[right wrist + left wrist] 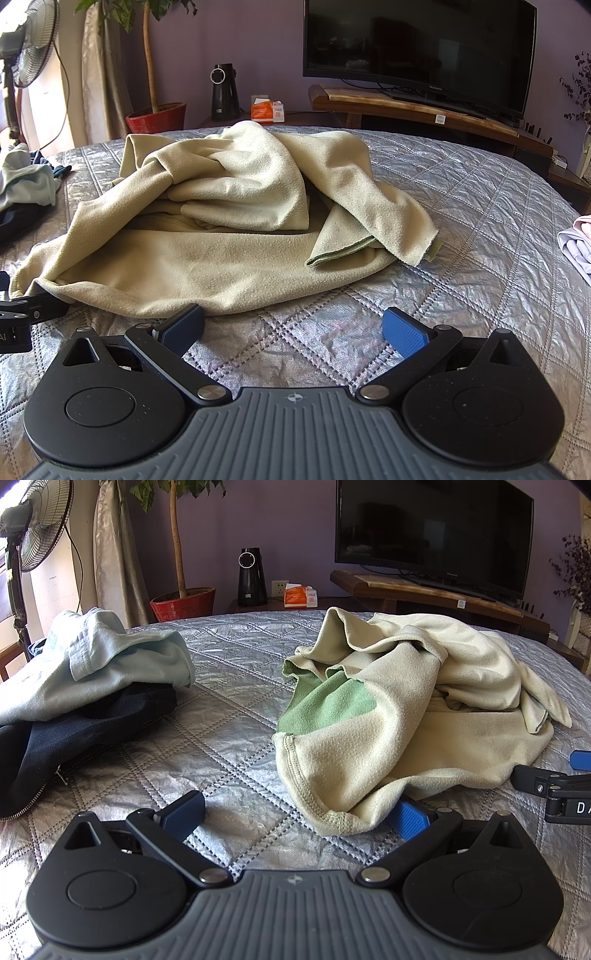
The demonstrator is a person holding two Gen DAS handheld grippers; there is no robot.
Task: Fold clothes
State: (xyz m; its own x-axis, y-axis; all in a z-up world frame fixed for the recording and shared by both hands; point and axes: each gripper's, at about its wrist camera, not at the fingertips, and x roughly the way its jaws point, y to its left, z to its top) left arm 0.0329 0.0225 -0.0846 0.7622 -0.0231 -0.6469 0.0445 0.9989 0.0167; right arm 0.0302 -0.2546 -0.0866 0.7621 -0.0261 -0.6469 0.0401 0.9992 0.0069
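Note:
A crumpled cream fleece garment with a green inner patch lies on the silver quilted bed; it fills the middle of the right wrist view. My left gripper is open, low over the quilt, with the garment's stitched hem lying between its blue pads and over the right one. My right gripper is open just in front of the garment's near edge, with its left pad at the cloth. Each gripper shows at the edge of the other's view.
A pale blue garment on dark navy clothes lies at the left of the bed. Folded pale clothes sit at the right edge. Beyond the bed are a TV on a wooden stand, a potted plant and a fan.

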